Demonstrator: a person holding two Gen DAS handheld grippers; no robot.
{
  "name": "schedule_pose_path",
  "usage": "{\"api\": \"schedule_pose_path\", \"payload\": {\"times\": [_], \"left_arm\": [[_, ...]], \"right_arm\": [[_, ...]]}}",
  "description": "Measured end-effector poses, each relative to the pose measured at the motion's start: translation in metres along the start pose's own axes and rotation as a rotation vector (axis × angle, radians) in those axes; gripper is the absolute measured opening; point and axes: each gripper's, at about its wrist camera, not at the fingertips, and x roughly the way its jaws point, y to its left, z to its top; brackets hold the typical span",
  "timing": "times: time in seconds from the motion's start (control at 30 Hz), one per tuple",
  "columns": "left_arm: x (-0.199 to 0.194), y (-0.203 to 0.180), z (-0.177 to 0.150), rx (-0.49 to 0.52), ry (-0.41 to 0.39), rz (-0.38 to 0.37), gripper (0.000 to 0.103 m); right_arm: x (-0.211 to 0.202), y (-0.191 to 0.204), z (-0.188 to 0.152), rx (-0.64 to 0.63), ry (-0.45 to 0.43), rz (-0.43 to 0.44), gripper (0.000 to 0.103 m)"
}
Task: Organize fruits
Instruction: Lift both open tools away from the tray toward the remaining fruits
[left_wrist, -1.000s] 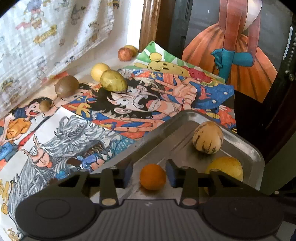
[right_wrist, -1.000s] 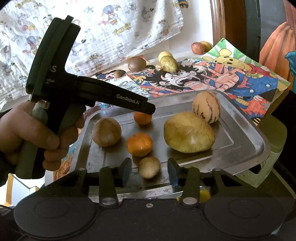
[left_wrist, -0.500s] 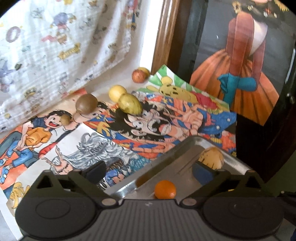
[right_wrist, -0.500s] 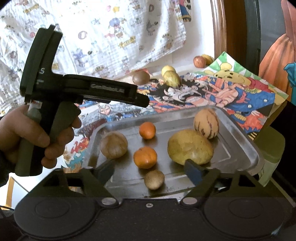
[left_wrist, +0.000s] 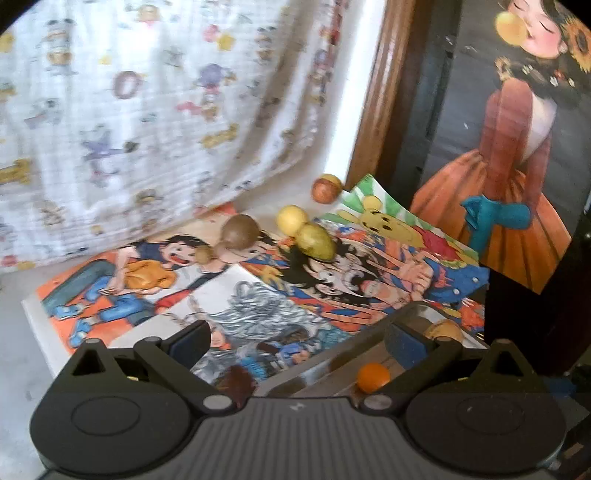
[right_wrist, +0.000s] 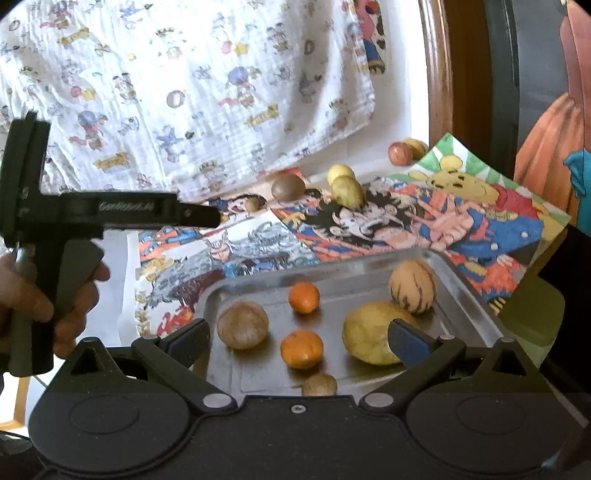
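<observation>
A metal tray (right_wrist: 351, 291) holds two oranges (right_wrist: 303, 297) (right_wrist: 301, 349), a brown round fruit (right_wrist: 242, 325), a small brown fruit (right_wrist: 319, 384), a yellow mango (right_wrist: 369, 332) and a striped melon (right_wrist: 412, 286). My right gripper (right_wrist: 299, 339) hangs open above the tray's near side, holding nothing. My left gripper (left_wrist: 298, 343) is open and empty over the tray's left corner; one orange (left_wrist: 372, 376) shows below it. In the right wrist view a hand (right_wrist: 55, 306) holds the left gripper (right_wrist: 212, 221) level, left of the tray. Loose fruits lie at the back: brown (left_wrist: 242, 230), yellow (left_wrist: 291, 218), green (left_wrist: 316, 242), reddish (left_wrist: 323, 191).
Cartoon posters (left_wrist: 332, 280) cover the table under the tray. A printed white cloth (left_wrist: 147, 110) hangs at the back left. A wooden frame (left_wrist: 380, 92) and a picture of an orange dress (left_wrist: 509, 206) stand at the right. A green object (right_wrist: 532, 314) sits beside the tray.
Both grippers opened wide, the left from around an orange and the right from around the small brown fruit, which stay on the tray. Both then rose and drew back; the left shifted left.
</observation>
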Motion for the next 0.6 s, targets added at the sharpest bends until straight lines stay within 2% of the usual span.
{"api": "schedule_pose_path", "payload": {"times": [0.27,0.6], "left_arm": [[-0.025,0.028,0.003,-0.05,-0.044,0.057,0.102],[-0.034,0.037,0.015,-0.051,-0.083,0.094,0.102]], "right_arm": [[-0.013,0.013,0.021,-0.042,-0.052,0.003,0.102],[-0.021,0.016,0.057,-0.087,-0.127,-0.004,0.102]]}}
